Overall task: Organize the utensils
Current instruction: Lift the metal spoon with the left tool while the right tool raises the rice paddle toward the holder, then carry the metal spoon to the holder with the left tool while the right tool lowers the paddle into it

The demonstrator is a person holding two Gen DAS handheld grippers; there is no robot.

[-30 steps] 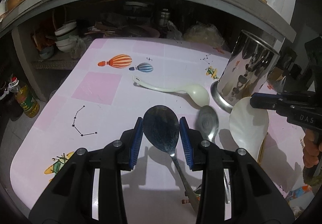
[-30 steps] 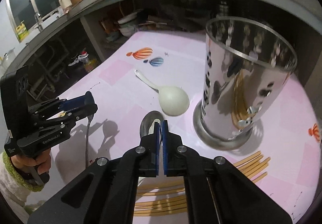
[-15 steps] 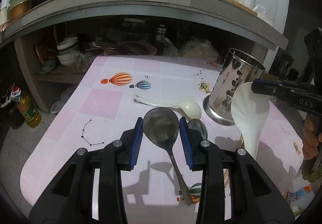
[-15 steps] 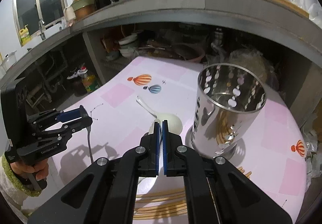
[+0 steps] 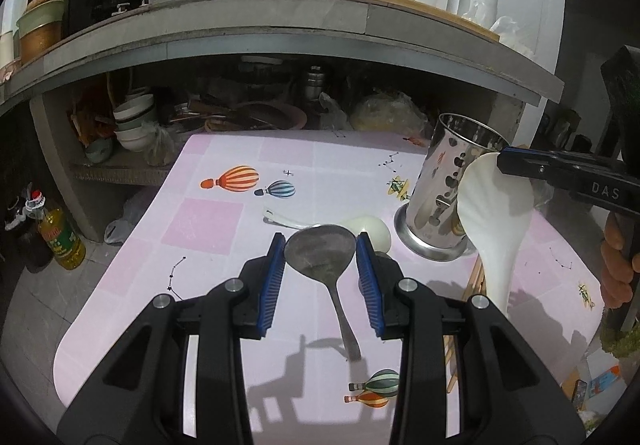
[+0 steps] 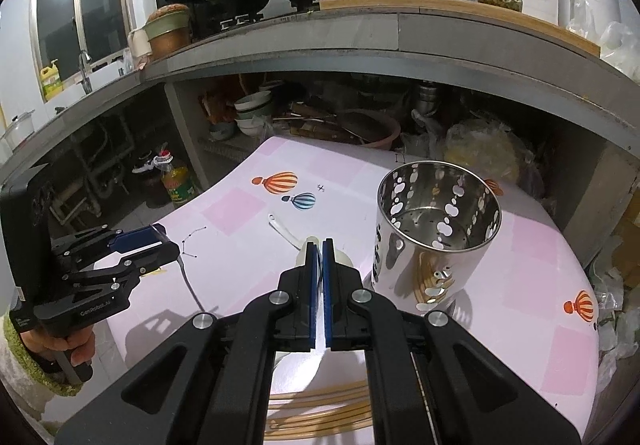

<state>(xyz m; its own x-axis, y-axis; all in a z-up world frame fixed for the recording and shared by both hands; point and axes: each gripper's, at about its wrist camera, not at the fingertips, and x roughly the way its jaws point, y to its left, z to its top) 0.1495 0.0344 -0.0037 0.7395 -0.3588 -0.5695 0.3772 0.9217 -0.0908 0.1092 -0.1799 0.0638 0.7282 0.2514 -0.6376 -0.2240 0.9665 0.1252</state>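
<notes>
My left gripper is shut on the bowl of a large metal spoon, held above the table with its handle hanging down toward me. My right gripper is shut on a white rice paddle, gripping its blade edge-on; it shows in the left wrist view hanging beside the steel utensil holder. The perforated holder stands upright on the pink table at the right. A white ladle lies on the table behind the spoon. Wooden chopsticks lie near the front edge.
The pink table has balloon prints. A concrete counter overhangs its far side, with bowls and pans stored beneath. An oil bottle stands on the floor at the left. A second metal spoon is partly hidden behind my left finger.
Both grippers have risen well above the table, carrying the metal spoon and the white paddle up with them. The holder now looks lower and farther away.
</notes>
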